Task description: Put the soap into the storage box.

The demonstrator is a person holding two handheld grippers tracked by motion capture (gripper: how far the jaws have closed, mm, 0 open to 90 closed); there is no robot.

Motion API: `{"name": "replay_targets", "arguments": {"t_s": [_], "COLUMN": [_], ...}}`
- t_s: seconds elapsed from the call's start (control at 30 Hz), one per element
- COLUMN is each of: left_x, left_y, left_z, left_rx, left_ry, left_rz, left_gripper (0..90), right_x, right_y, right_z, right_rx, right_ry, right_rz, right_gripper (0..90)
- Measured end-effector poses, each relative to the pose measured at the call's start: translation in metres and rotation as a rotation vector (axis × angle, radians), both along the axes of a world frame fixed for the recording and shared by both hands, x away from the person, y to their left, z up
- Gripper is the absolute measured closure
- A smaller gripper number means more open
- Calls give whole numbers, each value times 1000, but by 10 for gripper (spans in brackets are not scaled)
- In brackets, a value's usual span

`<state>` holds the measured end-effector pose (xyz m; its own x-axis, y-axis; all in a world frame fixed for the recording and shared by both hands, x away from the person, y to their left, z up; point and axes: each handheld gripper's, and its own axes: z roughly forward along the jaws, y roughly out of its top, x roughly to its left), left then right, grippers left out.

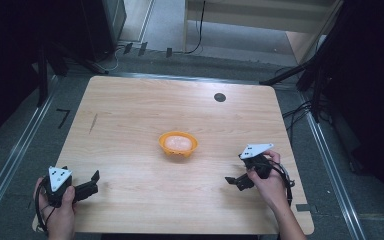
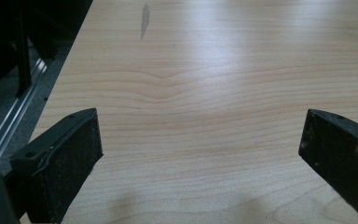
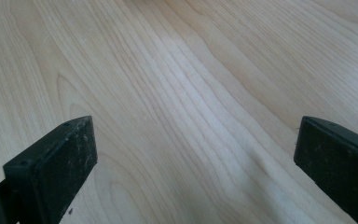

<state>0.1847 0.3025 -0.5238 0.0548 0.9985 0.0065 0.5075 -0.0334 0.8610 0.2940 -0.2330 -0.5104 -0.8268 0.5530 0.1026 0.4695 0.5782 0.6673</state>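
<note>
An orange bowl (image 1: pixel 178 143) with something pale pink inside sits near the middle of the wooden table (image 1: pixel 130 115). My left gripper (image 1: pixel 91 183) rests low at the front left corner, held by a hand, jaws wide apart. In the left gripper view its gripper (image 2: pixel 200 144) is open over bare wood. My right gripper (image 1: pixel 236 181) is at the front right, held by the other hand, jaws pointing left and down. The right gripper view has that gripper (image 3: pixel 196 149) open with only wood grain between the black pads.
A small dark round disc (image 1: pixel 220 97) lies near the table's far edge. A thin dark mark (image 1: pixel 93 123) streaks the wood at the left. Metal rails (image 1: pixel 15 155) run along both sides of the table, with dark stands and cables behind.
</note>
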Motion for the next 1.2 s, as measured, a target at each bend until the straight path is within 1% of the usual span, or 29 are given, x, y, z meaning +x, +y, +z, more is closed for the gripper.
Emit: {"name": "replay_targets", "arguments": {"t_s": [0.03,0.3,0.33,0.43,0.6,0.77,0.8,0.83,0.97,1.1,1.13,1.2], "left_x": [0,0,0,0,0,0,0,0,0,0,0,0], "left_y": [0,0,0,0,0,0,0,0,0,-1,-1,-1], "left_z": [0,0,0,0,0,0,0,0,0,0,0,0], "left_rx": [2,4,3,3,4,5,7,8,9,11,12,13], "left_ry": [-1,1,1,1,2,2,3,4,3,1,3,3], "left_rz": [-1,1,1,1,0,0,2,0,-1,3,2,2], "left_gripper": [0,0,0,0,0,0,0,0,0,0,0,0], "right_x": [-1,-11,-12,-15,-21,-27,-28,-29,-34,-41,-42,-46], "right_y": [-3,-22,-24,-30,-38,-45,-47,-48,-56,-64,-66,-72], "right_z": [-1,-5,-6,-6,-8,-14,-15,-16,-20,-23,-24,-25], "right_rx": [3,32,34,50,47,46,46,44,63,71,72,78], "right_ry": [-6,5,-1,2,-3,12,8,10,20,15,5,4], "right_rz": [-5,-48,-52,-62,-70,-90,-94,-106,-122,-147,-153,-174], "right_gripper": [0,0,0,0,0,0,0,0,0,0,0,0]}}
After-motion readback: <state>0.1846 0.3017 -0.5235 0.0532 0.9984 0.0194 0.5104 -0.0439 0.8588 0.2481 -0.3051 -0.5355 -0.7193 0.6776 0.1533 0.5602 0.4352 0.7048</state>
